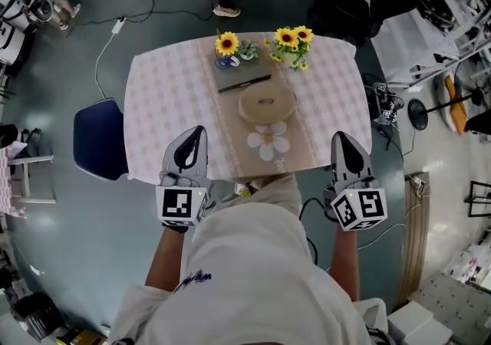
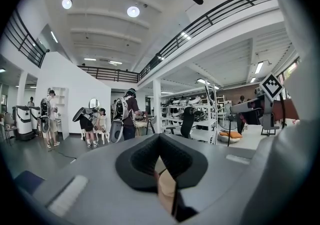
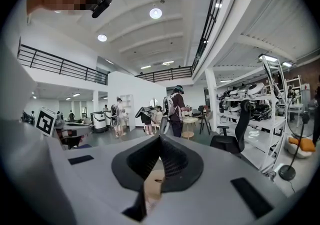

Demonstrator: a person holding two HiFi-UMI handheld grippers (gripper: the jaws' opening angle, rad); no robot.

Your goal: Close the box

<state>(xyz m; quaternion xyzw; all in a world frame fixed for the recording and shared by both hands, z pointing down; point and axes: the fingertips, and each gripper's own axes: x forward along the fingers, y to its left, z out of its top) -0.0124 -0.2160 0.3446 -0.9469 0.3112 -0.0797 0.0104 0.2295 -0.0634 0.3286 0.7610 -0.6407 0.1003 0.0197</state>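
A round tan box [image 1: 266, 103] with a flat top sits in the middle of the table [image 1: 165, 106], on a beige runner. Both grippers hover at the table's near edge, well short of the box and pointing toward it. My left gripper [image 1: 199, 133] is to the box's near left, and its jaws meet at the tip [image 2: 160, 137] with nothing between them. My right gripper [image 1: 340, 137] is to the near right, its jaws also closed together [image 3: 160, 138] and empty. Neither gripper view shows the box clearly; only a tan patch appears below the jaws.
Sunflowers [image 1: 227, 45] [image 1: 292, 39] stand at the table's far edge, with a black pen [image 1: 244, 83] lying behind the box. A white flower-shaped mat [image 1: 268, 141] lies in front of the box. A blue chair [image 1: 98, 139] stands left of the table. People stand far behind [image 2: 127, 116].
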